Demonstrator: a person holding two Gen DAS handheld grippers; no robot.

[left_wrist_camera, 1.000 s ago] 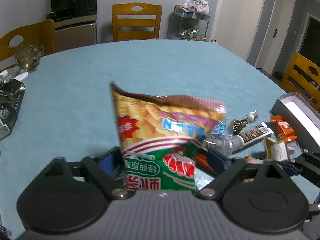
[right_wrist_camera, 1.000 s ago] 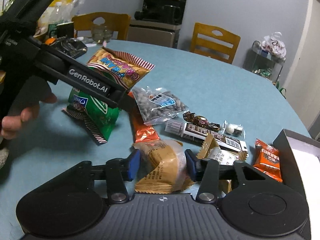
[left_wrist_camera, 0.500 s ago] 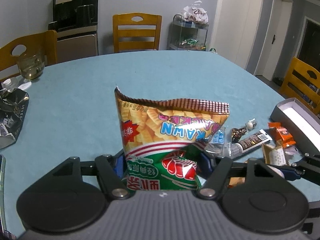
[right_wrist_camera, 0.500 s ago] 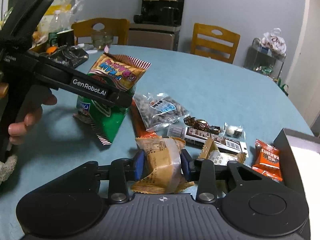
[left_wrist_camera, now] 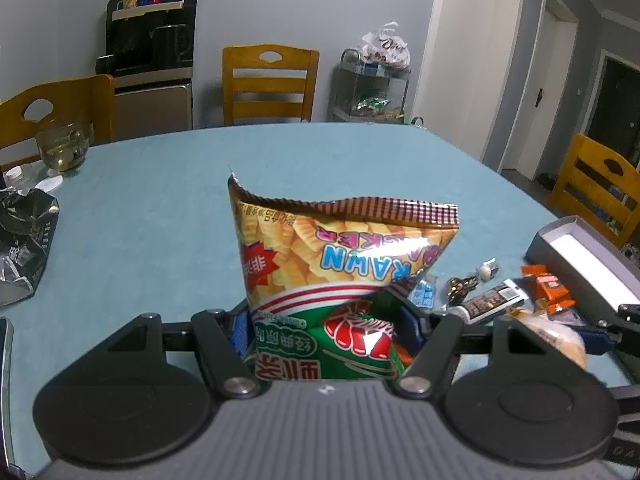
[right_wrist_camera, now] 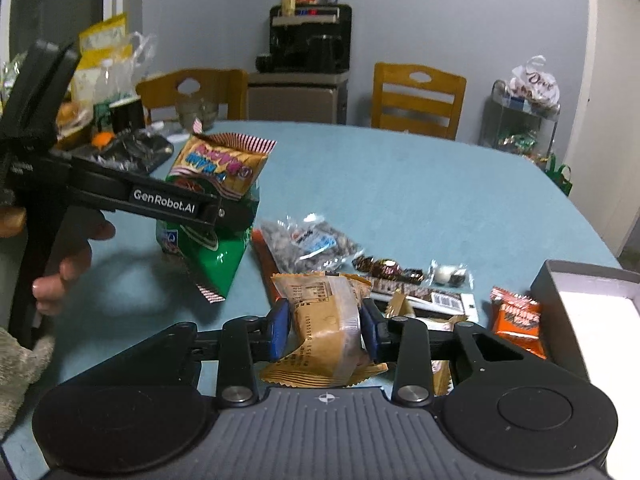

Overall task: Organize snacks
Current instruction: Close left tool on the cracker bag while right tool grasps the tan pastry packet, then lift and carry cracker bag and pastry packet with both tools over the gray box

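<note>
Teal cloth covers the surface (right_wrist_camera: 400, 184). Left side: left gripper (left_wrist_camera: 322, 326) pinching the prawn cracker bag (left_wrist_camera: 336, 276) low on its green end, bag lifted off the surface, its sealed striped end pointing up and away. The grip is near one end with most of the bag's bulk above the pads, so risk: the puffy bag tips or slides out if the hand swings fast; squeezing harder could crush the crackers or pop the seal.

Centre, near edge: right gripper (right_wrist_camera: 324, 330) pinching a tan wrapped pastry (right_wrist_camera: 326, 320) across its middle, apparently raised just above the pile. Slick wrapper and soft filling, so it may squirt out of the pads or get squashed.

Loose snacks lie just behind it: clear bag of nuts (right_wrist_camera: 308, 246), chocolate bar (right_wrist_camera: 424, 298), small wrapped candies (right_wrist_camera: 446, 274), orange packet (right_wrist_camera: 518, 322). A low carry could drag or scatter these.

Right edge: open grey box (right_wrist_camera: 580, 276), likely the drop spot. Risk: the pastry catches the box wall, or it clips the orange packet sitting just beside the box. Both grippers are working close together, so they could collide if both head right at once.
</note>
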